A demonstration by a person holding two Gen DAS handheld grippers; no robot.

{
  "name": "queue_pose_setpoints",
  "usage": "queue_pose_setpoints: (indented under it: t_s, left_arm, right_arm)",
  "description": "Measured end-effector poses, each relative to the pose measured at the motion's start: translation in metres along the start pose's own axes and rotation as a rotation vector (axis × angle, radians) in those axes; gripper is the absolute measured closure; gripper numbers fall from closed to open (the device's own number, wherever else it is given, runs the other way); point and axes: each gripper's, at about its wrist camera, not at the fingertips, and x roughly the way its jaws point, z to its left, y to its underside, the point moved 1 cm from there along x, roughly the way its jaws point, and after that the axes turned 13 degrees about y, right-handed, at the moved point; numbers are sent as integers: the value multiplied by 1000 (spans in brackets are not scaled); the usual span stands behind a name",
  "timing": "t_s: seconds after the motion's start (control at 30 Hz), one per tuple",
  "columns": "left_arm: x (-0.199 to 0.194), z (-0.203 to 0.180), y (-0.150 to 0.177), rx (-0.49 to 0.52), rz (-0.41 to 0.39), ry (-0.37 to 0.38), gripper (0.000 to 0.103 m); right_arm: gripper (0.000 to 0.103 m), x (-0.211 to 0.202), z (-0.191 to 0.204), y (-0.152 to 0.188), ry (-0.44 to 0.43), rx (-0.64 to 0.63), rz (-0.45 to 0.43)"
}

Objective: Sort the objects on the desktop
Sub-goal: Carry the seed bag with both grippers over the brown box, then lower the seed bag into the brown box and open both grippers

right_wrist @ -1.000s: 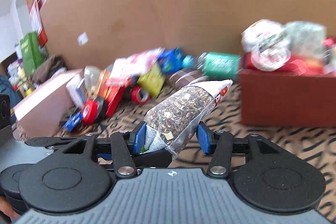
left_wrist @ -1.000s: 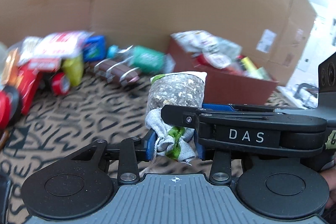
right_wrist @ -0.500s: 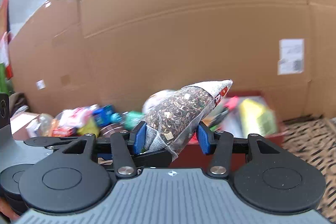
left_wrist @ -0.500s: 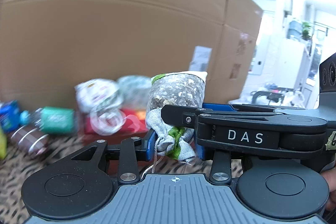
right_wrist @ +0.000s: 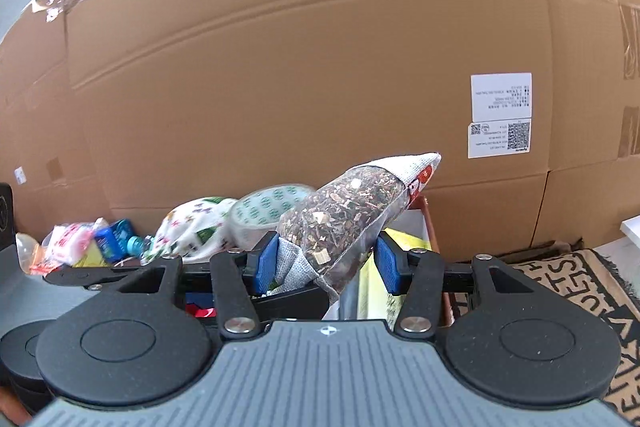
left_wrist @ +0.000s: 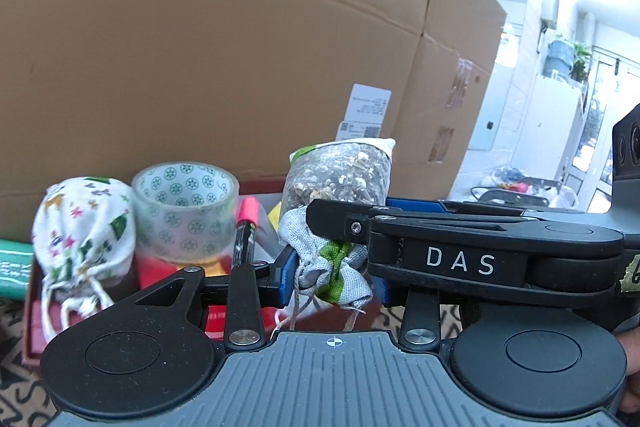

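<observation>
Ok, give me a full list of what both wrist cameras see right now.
herb sachet: one, clear with grey cloth end, held by both tools
printed drawstring pouch: one, white, in box, left
patterned tape roll: one, clear with green motifs, in box
marker: one, pink cap, beside tape
box: one, red-brown, below sachet
cardboard wall: brown, behind, white labels
patterned cloth: tan and black, on desk
left tool: shut on sachet
right tool: shut on sachet

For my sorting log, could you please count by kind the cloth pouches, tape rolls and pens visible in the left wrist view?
cloth pouches: 2 (printed pouch, herb sachet)
tape roll: 1
pen: 1
total: 4
</observation>
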Motion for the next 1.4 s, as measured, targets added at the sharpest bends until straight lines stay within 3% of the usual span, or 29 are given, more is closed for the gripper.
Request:
queue_pose_setpoints:
  t_s: [0.17,0.27,0.37,0.43,0.53,0.77,0.97,1.03,1.2,1.4]
  left_arm:
    - [19,12,-4,-22,2,-14,62]
    - [28,21,-3,-41,16,-22,46]
    - [34,30,3,-70,57,-25,45]
    - [30,33,7,-70,62,-33,43]
    - [16,35,11,-78,50,-25,43]
    - [-9,31,11,-79,23,-22,43]
    - [-9,20,14,-48,39,-1,43]
    - [-7,19,16,-46,49,3,43]
    - [1,24,16,-55,63,8,43]
    - [27,31,11,-72,81,6,43]
  right_arm:
    - [46,23,-5,-5,-19,-8,5]
    - [46,35,-7,-4,-40,-10,20]
    - [40,50,-11,2,-32,8,49]
    - [29,51,-16,6,-4,23,49]
    - [26,45,-24,10,26,46,38]
    - [26,25,-25,8,98,37,17]
    - [29,33,-13,10,75,-10,58]
    - [38,39,-10,10,44,-33,73]
    - [40,52,-4,8,9,-152,20]
    - [40,73,-2,-4,-22,-191,22]
